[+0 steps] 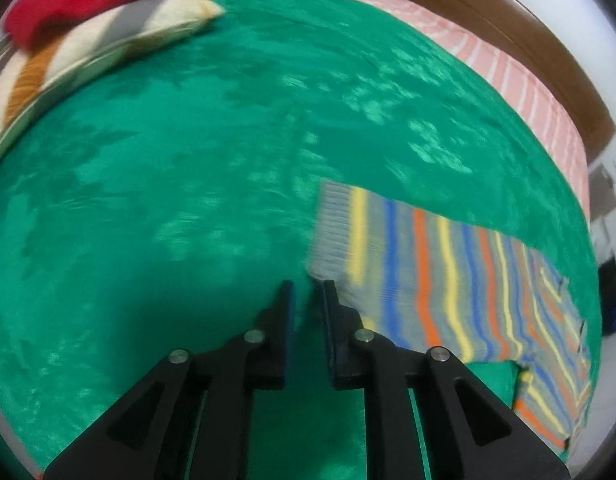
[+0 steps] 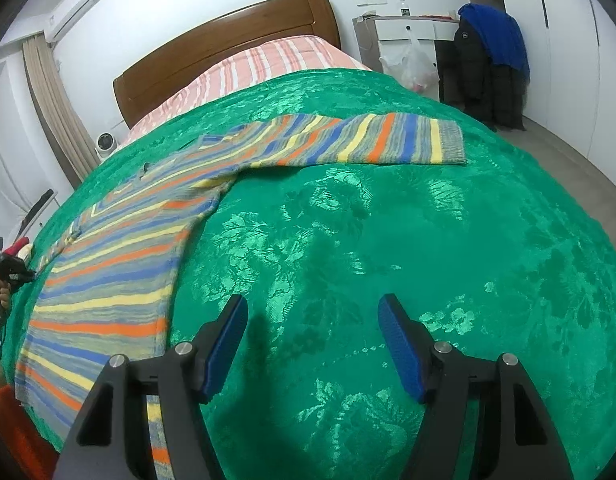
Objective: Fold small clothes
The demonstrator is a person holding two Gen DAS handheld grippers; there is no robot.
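The striped knitted sweater [image 2: 120, 264] lies spread flat on the green bedspread [image 2: 388, 280] for folding – left gripper [image 1: 306, 286] narrowly parted, empty, beside its cuff; right gripper [image 2: 312, 304] wide open, sweater to its left

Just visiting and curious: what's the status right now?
Left claw slightly open at sleeve cuff. Right claw open, empty. Striped sweater flat, unfolded. Nothing in the way.

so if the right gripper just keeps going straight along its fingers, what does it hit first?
Probably the bare green bedspread. The right gripper is open and tilted down at it; the striped sweater lies off to the side, its sleeve farther ahead. Depth is unclear.
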